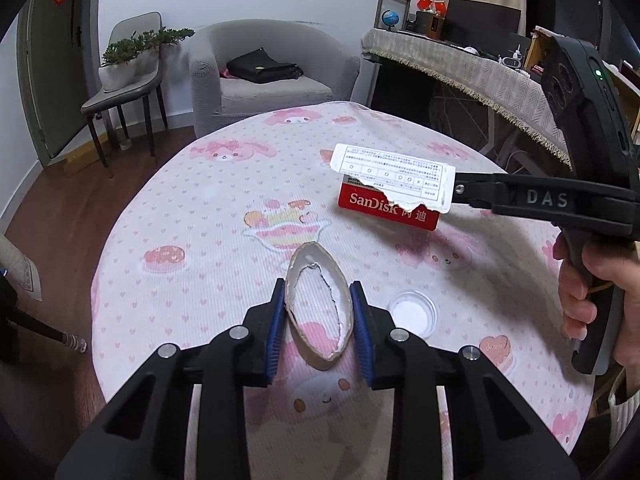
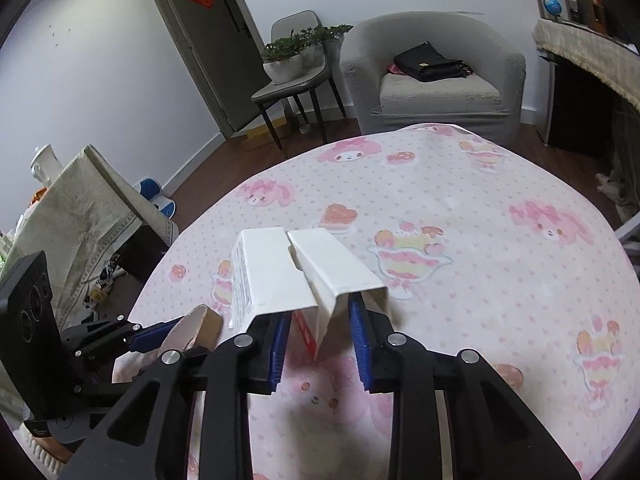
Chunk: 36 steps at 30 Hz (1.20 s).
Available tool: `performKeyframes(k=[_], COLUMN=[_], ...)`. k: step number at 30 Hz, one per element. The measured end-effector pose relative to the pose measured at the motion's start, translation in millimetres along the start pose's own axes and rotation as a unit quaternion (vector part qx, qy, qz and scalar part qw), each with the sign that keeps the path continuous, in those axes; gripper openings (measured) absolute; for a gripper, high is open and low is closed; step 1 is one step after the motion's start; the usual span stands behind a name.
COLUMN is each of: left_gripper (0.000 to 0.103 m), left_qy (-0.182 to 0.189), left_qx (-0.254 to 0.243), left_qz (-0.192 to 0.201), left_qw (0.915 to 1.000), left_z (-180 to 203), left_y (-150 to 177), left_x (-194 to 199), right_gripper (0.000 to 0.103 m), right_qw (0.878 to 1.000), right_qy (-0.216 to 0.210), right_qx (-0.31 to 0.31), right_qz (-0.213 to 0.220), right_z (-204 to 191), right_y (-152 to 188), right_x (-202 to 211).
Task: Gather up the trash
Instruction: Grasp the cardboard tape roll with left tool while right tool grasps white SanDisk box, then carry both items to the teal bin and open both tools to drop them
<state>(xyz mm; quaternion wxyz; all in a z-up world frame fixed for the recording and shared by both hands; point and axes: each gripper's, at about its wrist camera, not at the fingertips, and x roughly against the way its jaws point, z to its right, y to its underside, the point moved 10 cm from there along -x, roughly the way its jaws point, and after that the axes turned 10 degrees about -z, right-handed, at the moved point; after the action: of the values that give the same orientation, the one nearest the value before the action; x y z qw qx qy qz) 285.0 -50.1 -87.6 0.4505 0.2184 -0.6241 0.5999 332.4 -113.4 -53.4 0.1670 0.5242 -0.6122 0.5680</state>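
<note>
Above a pink cartoon tablecloth, the left gripper pinches a squashed cardboard tube while the right gripper clamps a torn SanDisk box; with 2 pieces lifted, the next move likely calls for a bin, none visible.

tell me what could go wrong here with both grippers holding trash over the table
The left gripper pinches a torn, squashed cardboard tube by its curved sides; it might buckle and slip out. The right gripper holds the ripped SanDisk box by a thin flap, which could tear further. Either might drop near the small clear lid.
</note>
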Motion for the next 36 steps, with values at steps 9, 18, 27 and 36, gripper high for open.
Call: performKeyframes(k=[9, 18, 27, 36], left_gripper=[0.033, 0.033, 0.033, 0.033], left_qy=[0.011, 0.015, 0.007, -0.009], left_qx=[0.016, 0.039, 0.060, 0.077], left_qz=[0.010, 0.012, 0.022, 0.047], left_qw=[0.9998, 0.9991, 0.9979, 0.9959], left_z=[-8.4, -27.7, -49.6, -64.6], left_y=[2.9, 12.9, 24.8, 45.9], left_x=[12.7, 28.9, 52.0, 94.6], right_gripper=[0.019, 0.011, 0.002, 0.002], right_qw=[1.000, 0.998, 0.995, 0.994], right_qy=[0.013, 0.049, 0.080, 0.071], right_qx=[0.012, 0.025, 0.044, 0.064], right_qz=[0.008, 0.013, 0.032, 0.050], right_z=[-12.2, -25.9, -44.3, -82.7], right_y=[-5.4, -13.7, -12.8, 0.9], right_x=[-6.0, -17.3, -12.4, 1.3])
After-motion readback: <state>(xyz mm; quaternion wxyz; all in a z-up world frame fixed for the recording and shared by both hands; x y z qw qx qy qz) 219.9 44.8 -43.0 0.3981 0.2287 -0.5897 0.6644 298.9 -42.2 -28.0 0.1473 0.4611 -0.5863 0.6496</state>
